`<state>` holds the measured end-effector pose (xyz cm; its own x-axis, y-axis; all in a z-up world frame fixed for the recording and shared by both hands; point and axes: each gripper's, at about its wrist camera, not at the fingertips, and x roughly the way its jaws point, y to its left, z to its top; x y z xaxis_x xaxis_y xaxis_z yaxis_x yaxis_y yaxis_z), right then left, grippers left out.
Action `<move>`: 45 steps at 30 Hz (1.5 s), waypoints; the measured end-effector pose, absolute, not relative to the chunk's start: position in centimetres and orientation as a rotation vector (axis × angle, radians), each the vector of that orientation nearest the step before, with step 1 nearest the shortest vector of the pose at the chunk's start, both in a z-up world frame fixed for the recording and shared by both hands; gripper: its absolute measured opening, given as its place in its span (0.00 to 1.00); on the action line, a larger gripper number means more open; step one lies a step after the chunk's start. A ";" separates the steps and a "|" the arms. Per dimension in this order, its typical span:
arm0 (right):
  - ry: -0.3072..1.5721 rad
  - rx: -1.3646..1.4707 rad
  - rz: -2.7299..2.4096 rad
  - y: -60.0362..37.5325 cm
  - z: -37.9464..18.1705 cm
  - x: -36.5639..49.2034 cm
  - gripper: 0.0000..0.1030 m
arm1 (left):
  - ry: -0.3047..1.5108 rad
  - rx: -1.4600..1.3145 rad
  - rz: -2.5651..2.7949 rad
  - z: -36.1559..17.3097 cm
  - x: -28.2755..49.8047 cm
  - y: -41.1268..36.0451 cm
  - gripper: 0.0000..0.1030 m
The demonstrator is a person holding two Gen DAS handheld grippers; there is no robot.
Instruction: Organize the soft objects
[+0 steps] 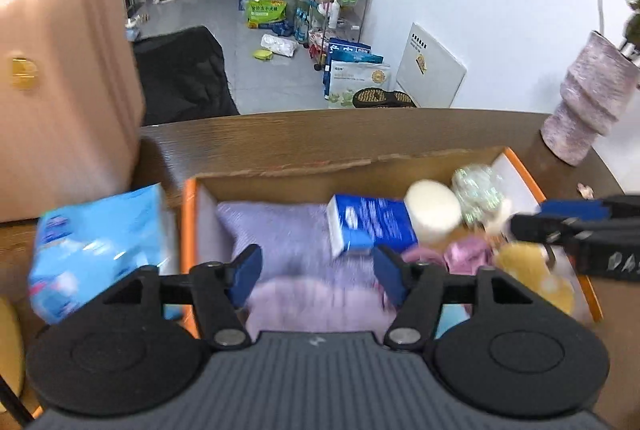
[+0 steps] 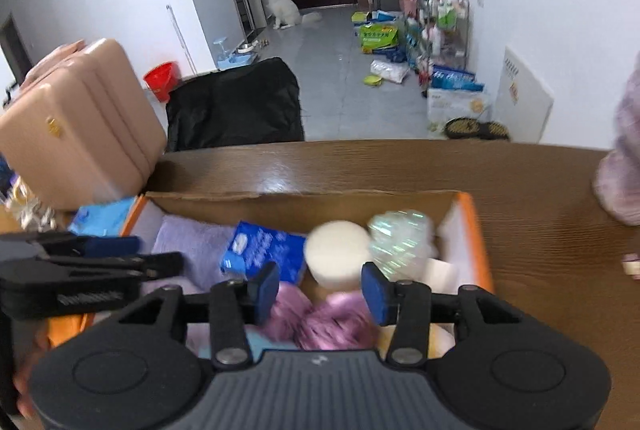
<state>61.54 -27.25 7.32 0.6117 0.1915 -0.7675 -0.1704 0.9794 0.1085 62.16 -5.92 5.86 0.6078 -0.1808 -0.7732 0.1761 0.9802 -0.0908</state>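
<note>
Claws came first: the left claw stood well parted with nothing between its blue pads, poised over the lilac towel at the left end of the box; the right claw stood about half parted and likewise empty, over the pink yarn in the middle. No frame showed either one pressing on anything. By my reading a placing step had just finished, both claws free above a box already holding most of the soft things. The towel looked thick and folded flat, with a paler pink cloth lying nearer the camera. Beside it a blue tissue pack leaned on its edge, crinkly and rectangular. Next stood a cream sponge, a smooth squat cylinder, then a shiny mesh puff and a yellow plush lump, too blurred to name. The box was plain cardboard with orange edges, resting on a brown wood-grain worktop. One blue wipes pack lay outside, just left of the box wall, glossy and pillowy. That pack seemed the likely next target: the left claw would need to swing left, straddle its slack film and pinch gently, since it would sag.
</note>
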 end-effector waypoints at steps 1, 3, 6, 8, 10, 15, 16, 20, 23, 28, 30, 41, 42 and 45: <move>0.879 -0.002 0.191 -27.5 8.0 60.4 0.53 | 0.885 0.003 -0.197 6.3 60.9 -5.6 0.71; 0.830 -0.040 0.150 -28.0 9.0 57.7 0.64 | 0.866 0.008 -0.174 6.7 57.9 -5.0 0.78; 0.705 -0.071 0.109 -28.7 8.9 53.4 0.87 | 0.805 -0.018 -0.152 7.0 53.7 -3.5 0.92; 0.656 -0.068 0.089 -28.9 8.3 51.0 0.91 | 0.750 -0.014 -0.110 7.0 51.1 -3.0 0.97; 0.686 -0.050 0.086 -29.1 7.5 49.6 0.91 | 0.736 0.007 -0.097 7.1 49.3 -2.8 0.98; 0.691 0.002 0.103 -29.4 6.6 45.8 0.91 | 0.703 0.010 -0.088 7.5 44.9 -2.6 0.99; 0.670 0.010 0.106 -29.5 6.7 44.7 0.91 | 0.681 0.014 -0.084 7.7 43.8 -2.8 1.00; 0.584 0.060 0.105 -29.5 7.2 40.1 0.91 | 0.606 0.004 -0.084 7.7 39.0 -2.7 1.00; 0.497 0.103 0.086 -29.9 6.8 35.5 0.92 | 0.525 -0.011 -0.067 6.8 34.2 -2.4 1.00; 0.404 0.085 0.071 -29.9 4.1 26.4 0.97 | 0.447 -0.007 -0.069 3.7 25.1 -2.0 1.00; 0.376 0.076 0.065 -29.7 2.9 22.6 0.97 | 0.456 -0.021 -0.087 2.2 21.8 -1.6 1.00; 0.337 0.156 0.057 -27.0 -1.7 6.4 0.99 | 0.383 -0.042 0.037 -1.7 6.1 1.0 1.00; 0.333 0.138 0.069 -26.6 -1.8 5.2 0.99 | 0.366 -0.023 0.051 -1.8 5.0 1.1 1.00; 0.302 0.097 0.074 -25.4 -2.1 1.2 1.00 | 0.339 -0.005 0.064 -2.0 1.7 1.3 1.00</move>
